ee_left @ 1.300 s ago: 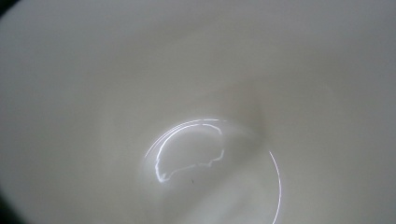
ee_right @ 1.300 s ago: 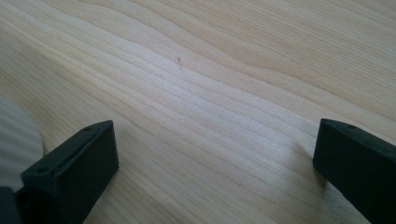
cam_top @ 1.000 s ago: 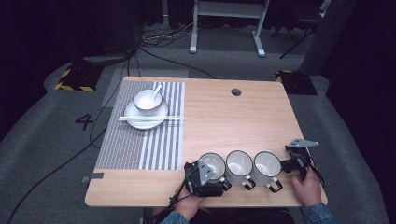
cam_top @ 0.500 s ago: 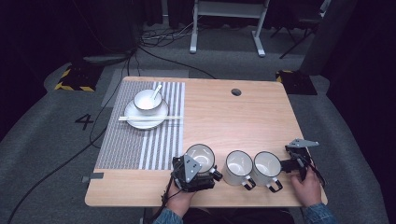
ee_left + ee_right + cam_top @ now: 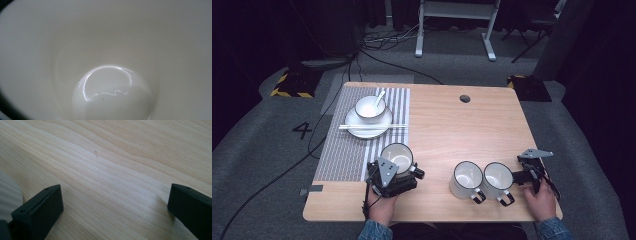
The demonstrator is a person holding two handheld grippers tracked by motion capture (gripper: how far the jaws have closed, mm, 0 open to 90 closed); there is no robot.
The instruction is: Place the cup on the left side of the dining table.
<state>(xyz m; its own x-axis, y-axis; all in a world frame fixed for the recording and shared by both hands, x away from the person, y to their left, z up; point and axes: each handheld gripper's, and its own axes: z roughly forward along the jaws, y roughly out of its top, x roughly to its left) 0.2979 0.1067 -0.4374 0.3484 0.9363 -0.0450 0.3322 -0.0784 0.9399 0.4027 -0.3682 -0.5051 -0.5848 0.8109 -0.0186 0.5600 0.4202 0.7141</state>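
A white mug (image 5: 397, 156) with a dark rim sits at the right edge of the striped placemat (image 5: 347, 150), and my left gripper (image 5: 398, 172) is shut on its near side. The mug's glossy white inside (image 5: 107, 75) lies right in front of the left gripper view. Two more white mugs (image 5: 467, 178) (image 5: 497, 178) stand side by side at the table's front right, handles toward the person. My right gripper (image 5: 522, 175) rests just right of them, open, with bare wood between its jaws (image 5: 115, 200). A white mug's wall (image 5: 7, 195) shows beside its left jaw.
On the placemat's far end a white plate (image 5: 362, 129) carries a bowl (image 5: 370, 106) with a spoon in it, and chopsticks (image 5: 372, 127) lie across the plate. A round cable hole (image 5: 465, 98) is at the back of the wooden table (image 5: 462, 135). Cables run over the floor to the left.
My left gripper has carried one mug leftward out of the row of three to the placemat's edge. The right gripper and the other two mugs have stayed put.
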